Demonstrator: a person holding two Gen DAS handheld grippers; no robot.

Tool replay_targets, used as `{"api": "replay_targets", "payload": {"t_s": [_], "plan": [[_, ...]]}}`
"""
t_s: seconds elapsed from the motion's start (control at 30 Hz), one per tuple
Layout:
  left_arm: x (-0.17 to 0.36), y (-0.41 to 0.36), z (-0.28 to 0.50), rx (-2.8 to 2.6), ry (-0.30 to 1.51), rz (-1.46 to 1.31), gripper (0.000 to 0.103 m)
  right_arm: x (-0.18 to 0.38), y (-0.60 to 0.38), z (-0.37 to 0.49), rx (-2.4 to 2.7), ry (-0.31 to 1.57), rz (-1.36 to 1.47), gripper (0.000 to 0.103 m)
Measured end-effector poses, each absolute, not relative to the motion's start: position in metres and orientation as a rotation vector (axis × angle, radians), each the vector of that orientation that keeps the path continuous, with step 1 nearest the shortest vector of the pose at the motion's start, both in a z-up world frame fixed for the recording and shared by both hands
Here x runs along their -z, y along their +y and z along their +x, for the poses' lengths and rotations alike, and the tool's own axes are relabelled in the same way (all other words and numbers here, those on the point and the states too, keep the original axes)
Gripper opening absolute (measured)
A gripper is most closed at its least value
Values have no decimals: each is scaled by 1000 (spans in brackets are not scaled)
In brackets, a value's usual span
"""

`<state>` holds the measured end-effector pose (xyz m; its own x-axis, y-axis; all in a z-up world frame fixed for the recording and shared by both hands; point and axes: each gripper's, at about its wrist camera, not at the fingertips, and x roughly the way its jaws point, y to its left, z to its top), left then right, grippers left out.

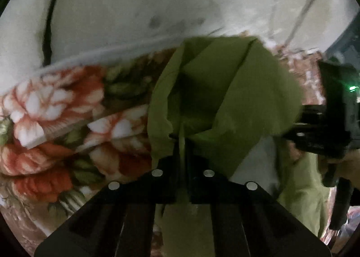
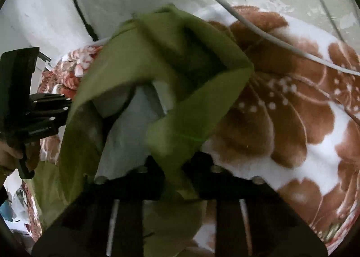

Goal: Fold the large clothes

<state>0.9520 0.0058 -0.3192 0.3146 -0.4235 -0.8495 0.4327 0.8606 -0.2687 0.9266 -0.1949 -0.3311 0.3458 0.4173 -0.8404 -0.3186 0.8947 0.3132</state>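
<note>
An olive-green garment [image 1: 236, 90] with a pale grey inside hangs bunched in the air above a flowered blanket. My left gripper [image 1: 183, 144] is shut on a fold of the garment. My right gripper [image 2: 177, 162] is shut on another fold of the same garment [image 2: 171, 59], which drapes forward over the fingers. The right gripper also shows at the right edge of the left wrist view [image 1: 315, 131]. The left gripper shows at the left edge of the right wrist view [image 2: 42, 108]. The two grippers are close together, side by side.
A flowered blanket [image 1: 56, 110] covers the bed below, red-orange on the left and brown and white on the right [image 2: 292, 110]. A stained white wall [image 1: 135, 3] stands behind. A black cable [image 2: 76, 7] and a grey cable [image 2: 270, 39] hang along the wall.
</note>
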Motion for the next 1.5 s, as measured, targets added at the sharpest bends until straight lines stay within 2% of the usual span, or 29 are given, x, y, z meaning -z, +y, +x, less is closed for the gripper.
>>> {"api": "replay_targets", "payload": {"t_s": [0.33, 0.47, 0.6, 0.63, 0.7, 0.77, 0.8, 1.0, 1.07, 1.13, 1.2, 1.37, 1.5], "plan": [[219, 29, 858, 614, 910, 36, 3, 227, -187, 806, -490, 832, -86, 9], [191, 45, 783, 623, 833, -25, 3, 212, -175, 744, -492, 766, -96, 9], [193, 46, 703, 611, 786, 28, 4, 220, -161, 676, -468, 713, -191, 10], [199, 44, 682, 611, 787, 37, 4, 226, -159, 660, -463, 704, -210, 13], [217, 47, 657, 606, 803, 32, 5, 248, -156, 626, -448, 710, -237, 30], [240, 48, 634, 590, 827, 22, 7, 265, -157, 600, -444, 728, -219, 70], [252, 49, 621, 580, 841, 7, 9, 275, -161, 587, -442, 739, -202, 74], [310, 47, 565, 527, 920, 10, 22, 331, -185, 529, -448, 881, -101, 87], [333, 50, 552, 492, 959, 27, 32, 348, -198, 507, -447, 932, -91, 89], [347, 55, 538, 474, 989, 30, 52, 358, -212, 490, -453, 960, -98, 90], [352, 61, 527, 469, 1006, 43, 58, 364, -222, 479, -447, 978, -105, 90], [349, 83, 514, 440, 1048, 56, 60, 352, -240, 481, -436, 970, -177, 91], [330, 102, 522, 405, 1028, -13, 67, 331, -250, 519, -418, 946, -92, 91]]}}
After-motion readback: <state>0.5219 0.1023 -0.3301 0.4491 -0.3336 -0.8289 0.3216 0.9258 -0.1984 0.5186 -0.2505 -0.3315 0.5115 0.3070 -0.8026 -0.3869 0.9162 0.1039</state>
